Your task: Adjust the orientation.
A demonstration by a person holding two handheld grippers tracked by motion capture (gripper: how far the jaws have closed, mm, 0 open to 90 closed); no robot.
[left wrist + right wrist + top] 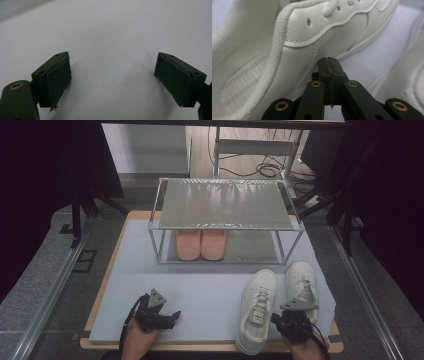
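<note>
Right tongs (295, 320): lower right of the high view, clenched with nothing between the jaws, tips beside the near sneaker's outer wall.
Near sneaker (256, 309): lower right on the table (200, 285), long axis running bottom to top, toe pointing up toward the rack; heel partly cut off from view.
Far sneaker (301, 282): just right, same heading, heel hidden behind the right tongs.
Left tongs (162, 317): lower left, released, jaws wide over bare table.
Rack (227, 205): centre; pink shoes (201, 244) beneath, partly hidden.
</note>
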